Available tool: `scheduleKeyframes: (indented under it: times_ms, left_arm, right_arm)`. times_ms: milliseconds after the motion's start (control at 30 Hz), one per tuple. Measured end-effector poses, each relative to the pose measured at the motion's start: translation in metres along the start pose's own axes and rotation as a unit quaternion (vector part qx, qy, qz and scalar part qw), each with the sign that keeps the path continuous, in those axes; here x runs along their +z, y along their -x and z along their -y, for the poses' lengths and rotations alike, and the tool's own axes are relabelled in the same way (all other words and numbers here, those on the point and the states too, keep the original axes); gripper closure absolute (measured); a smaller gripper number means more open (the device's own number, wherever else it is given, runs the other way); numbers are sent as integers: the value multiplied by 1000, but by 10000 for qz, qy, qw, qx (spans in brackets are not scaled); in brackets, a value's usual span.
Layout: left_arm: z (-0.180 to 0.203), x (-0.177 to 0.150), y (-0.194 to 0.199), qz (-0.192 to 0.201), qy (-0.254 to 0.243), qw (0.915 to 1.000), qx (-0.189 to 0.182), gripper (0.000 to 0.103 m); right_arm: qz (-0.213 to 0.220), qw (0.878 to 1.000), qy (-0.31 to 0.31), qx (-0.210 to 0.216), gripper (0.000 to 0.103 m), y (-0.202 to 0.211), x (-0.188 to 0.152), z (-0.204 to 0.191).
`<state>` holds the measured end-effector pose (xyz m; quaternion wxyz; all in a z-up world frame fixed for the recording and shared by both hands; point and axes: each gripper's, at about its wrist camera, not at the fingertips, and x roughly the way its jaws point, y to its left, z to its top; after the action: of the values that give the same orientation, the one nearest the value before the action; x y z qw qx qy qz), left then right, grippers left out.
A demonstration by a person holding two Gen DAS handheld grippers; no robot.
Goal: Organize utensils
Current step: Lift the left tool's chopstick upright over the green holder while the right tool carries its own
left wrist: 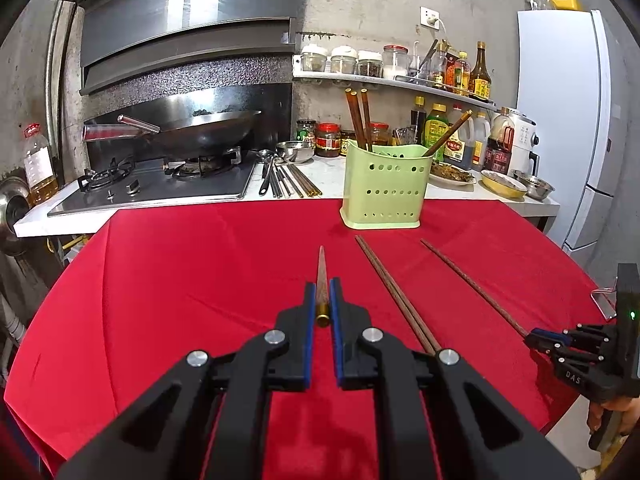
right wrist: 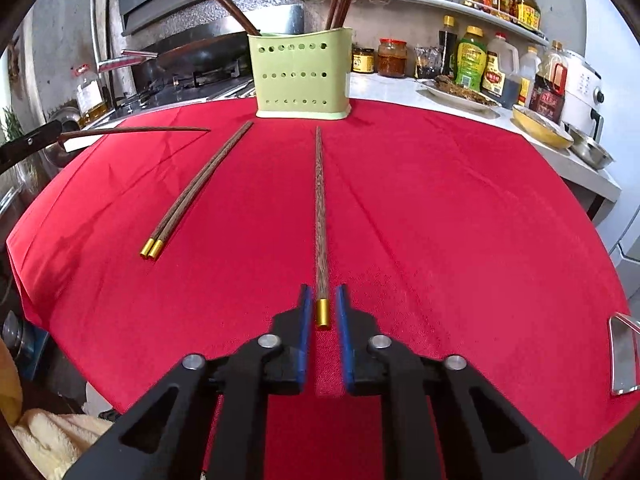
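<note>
A green perforated utensil holder (left wrist: 383, 188) stands on the red tablecloth (left wrist: 200, 272) and holds several wooden chopsticks; it also shows in the right wrist view (right wrist: 303, 73). My left gripper (left wrist: 322, 286) is shut on a gold-capped wooden chopstick (left wrist: 321, 276), held above the cloth; that chopstick shows at the left of the right wrist view (right wrist: 136, 131). My right gripper (right wrist: 322, 294) is open with its jaws around the gold end of a chopstick (right wrist: 320, 208) lying on the cloth. A pair of chopsticks (right wrist: 196, 190) lies left of it.
Behind the table runs a white counter (left wrist: 328, 176) with a gas stove and wok (left wrist: 208, 132), loose metal utensils (left wrist: 280, 180), bowls, sauce bottles and jars. A white fridge (left wrist: 568, 120) stands at the right. A clear stand (right wrist: 622, 354) sits at the table's right edge.
</note>
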<state>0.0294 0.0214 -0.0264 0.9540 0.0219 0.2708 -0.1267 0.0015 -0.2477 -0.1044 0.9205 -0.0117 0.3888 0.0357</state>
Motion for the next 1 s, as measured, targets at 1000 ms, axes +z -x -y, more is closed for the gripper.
scheduleKeyframes:
  times_ms: [1000]
  left_arm:
    - [11,71,38,900,-392,9952,15,96]
  right_arm:
    - [1950,9800,183,360,96,110,174,-2]
